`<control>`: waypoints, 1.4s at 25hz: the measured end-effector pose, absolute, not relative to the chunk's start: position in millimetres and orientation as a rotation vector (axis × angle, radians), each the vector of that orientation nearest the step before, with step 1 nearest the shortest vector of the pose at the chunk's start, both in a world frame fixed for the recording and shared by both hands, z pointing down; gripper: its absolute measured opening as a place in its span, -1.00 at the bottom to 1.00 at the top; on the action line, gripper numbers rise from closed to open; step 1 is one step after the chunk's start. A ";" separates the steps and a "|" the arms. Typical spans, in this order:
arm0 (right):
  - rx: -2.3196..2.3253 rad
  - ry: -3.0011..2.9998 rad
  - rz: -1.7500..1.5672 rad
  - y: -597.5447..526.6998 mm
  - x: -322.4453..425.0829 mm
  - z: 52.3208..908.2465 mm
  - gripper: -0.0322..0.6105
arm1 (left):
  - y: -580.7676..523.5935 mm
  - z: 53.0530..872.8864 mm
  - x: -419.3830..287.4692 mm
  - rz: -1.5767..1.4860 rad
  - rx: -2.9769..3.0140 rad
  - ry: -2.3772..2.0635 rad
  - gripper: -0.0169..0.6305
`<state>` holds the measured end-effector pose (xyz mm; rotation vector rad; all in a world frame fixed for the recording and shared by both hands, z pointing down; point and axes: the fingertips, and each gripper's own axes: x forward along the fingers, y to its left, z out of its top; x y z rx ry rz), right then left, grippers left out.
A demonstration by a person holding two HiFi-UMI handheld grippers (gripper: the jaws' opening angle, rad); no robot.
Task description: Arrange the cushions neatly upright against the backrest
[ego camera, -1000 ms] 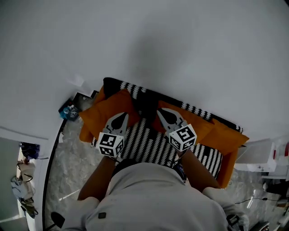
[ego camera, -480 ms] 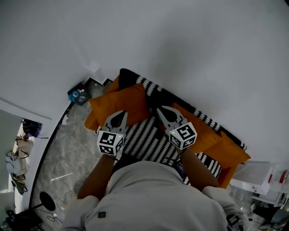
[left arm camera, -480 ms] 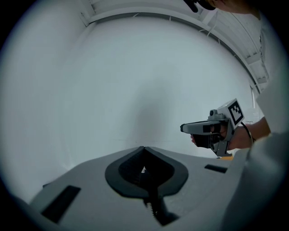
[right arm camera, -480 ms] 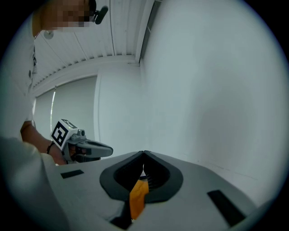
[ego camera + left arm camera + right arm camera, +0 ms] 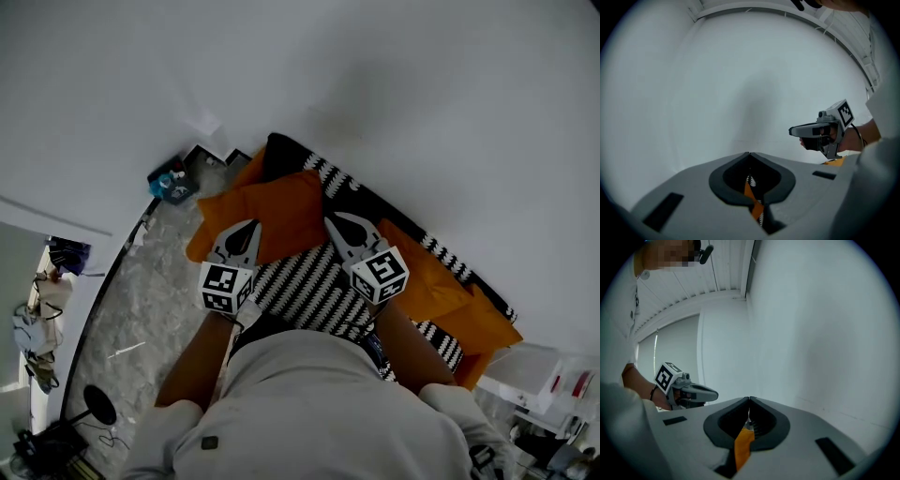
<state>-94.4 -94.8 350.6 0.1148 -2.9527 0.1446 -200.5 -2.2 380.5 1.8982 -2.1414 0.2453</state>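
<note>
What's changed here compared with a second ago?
The left gripper and right gripper shifted the orange fabric cushion across the black-and-white striped sofa, so it now spans the gap between them and hides more backrest. Both stayed shut on its edges; the other orange cushions kept their places.

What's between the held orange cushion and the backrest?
Nothing visible. The cushion, pinched by the left gripper and right gripper, hangs in front of the striped backrest; other orange cushions lie farther right.
</note>
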 end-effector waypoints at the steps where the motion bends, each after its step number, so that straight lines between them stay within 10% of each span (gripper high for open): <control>1: 0.108 -2.944 0.149 -95.7 -104.5 353.8 -0.82 | -3.8 383.0 -210.2 0.249 1.895 -2.133 -0.91; 25: -0.016 -2.752 0.160 -149.1 -313.8 473.4 -0.80 | -65.8 504.0 -390.8 0.459 1.915 -1.887 -0.85; 35: -0.185 -2.594 0.093 -165.3 -365.1 564.5 -0.27 | -95.5 587.7 -426.9 0.593 1.941 -1.699 -0.52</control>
